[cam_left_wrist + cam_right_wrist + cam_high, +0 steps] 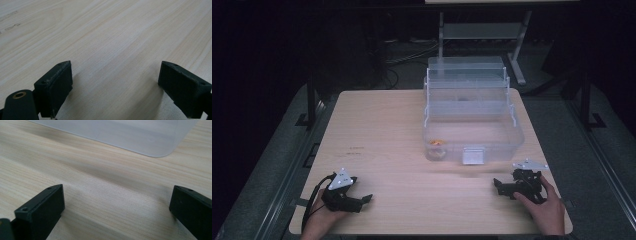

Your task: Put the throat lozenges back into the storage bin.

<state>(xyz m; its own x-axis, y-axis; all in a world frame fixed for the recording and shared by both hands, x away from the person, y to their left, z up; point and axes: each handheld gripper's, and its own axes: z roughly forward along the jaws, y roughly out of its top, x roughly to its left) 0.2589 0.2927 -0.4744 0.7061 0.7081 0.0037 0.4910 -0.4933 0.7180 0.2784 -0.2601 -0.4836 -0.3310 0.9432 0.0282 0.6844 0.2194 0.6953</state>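
Observation:
A clear plastic box (512, 131) with raised tiered trays stands open on the right half of the wooden table (382, 135). A small orange object (438, 143) lies in its lower front left corner. My left gripper (365, 199) rests low at the table's front left, held by a hand, jaws wide apart over bare wood (112, 50). My right gripper (497, 184) sits at the front right, also open, a short way in front of the box. The box's frosted corner (155, 142) fills the top of the right gripper view.
A white latch (473, 155) sits on the box's front wall. Behind the table stand a metal frame (482, 30) and cables on a dark floor. Faint pencil marks (354, 150) lie on the table's left half.

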